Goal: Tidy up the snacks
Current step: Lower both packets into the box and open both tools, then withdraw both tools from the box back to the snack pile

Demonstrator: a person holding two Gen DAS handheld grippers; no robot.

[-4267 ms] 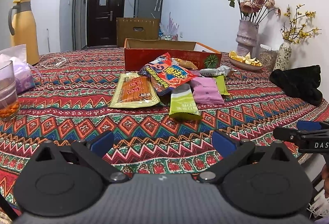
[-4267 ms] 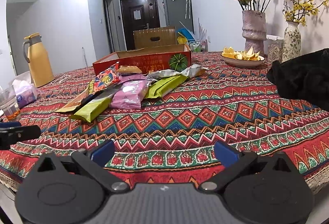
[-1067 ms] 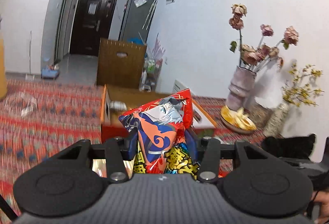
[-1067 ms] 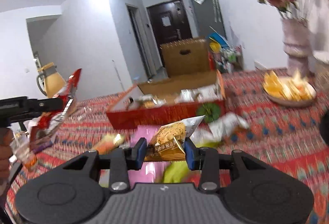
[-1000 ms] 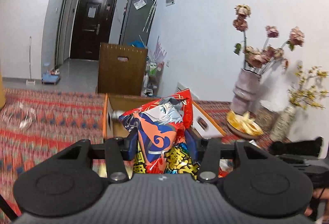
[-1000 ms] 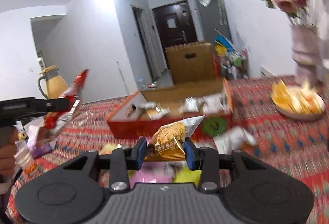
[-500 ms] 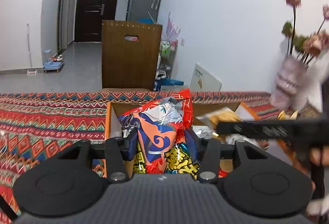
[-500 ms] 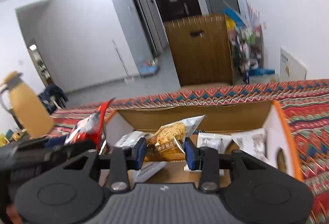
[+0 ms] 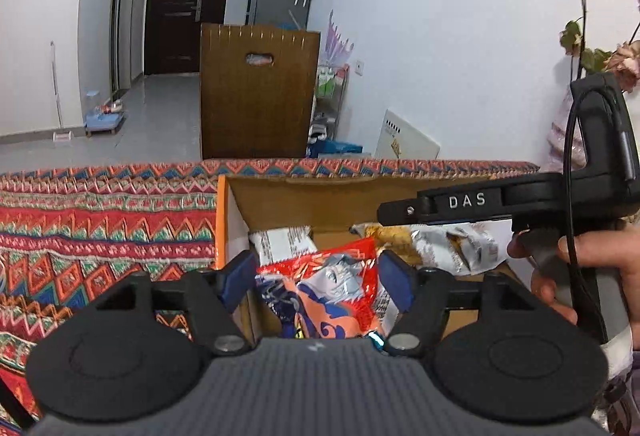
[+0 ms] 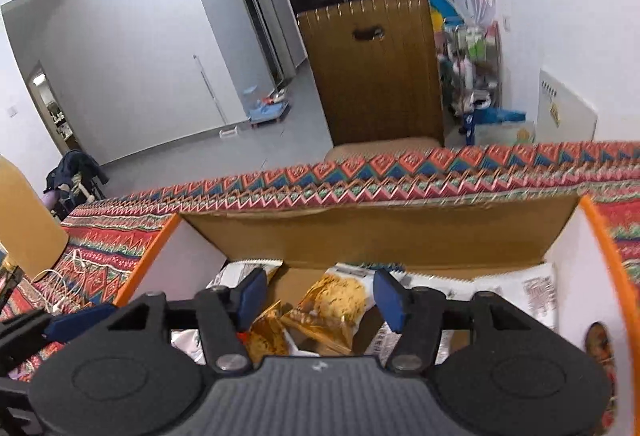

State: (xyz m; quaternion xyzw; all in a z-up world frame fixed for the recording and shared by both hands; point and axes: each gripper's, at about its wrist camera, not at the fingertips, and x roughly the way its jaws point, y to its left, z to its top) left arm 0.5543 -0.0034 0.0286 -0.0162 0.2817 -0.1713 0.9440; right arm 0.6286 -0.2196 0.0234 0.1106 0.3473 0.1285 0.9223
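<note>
An open cardboard box with orange edges (image 9: 280, 200) (image 10: 360, 232) stands on the patterned tablecloth and holds several snack packets. My left gripper (image 9: 318, 276) is open over the box's left part. The red cartoon snack bag (image 9: 320, 296) lies loose in the box between the spread fingers. My right gripper (image 10: 320, 296) is open over the box. The orange-and-silver cracker packet (image 10: 332, 308) lies in the box below it, free of the pads. The right gripper's side also shows in the left wrist view (image 9: 472, 202), held by a hand.
White wrapped packets (image 10: 532, 292) lie along the box's back wall. A brown wooden chair back (image 9: 258, 96) stands behind the table. A yellow jug (image 10: 24, 228) and white cable (image 10: 68, 272) are on the table at left. A vase with dried roses (image 9: 580, 36) stands at right.
Both grippers have opened over the box. The red cartoon bag and the cracker packet have dropped from the pads into the box. Both grippers moved further forward over the box.
</note>
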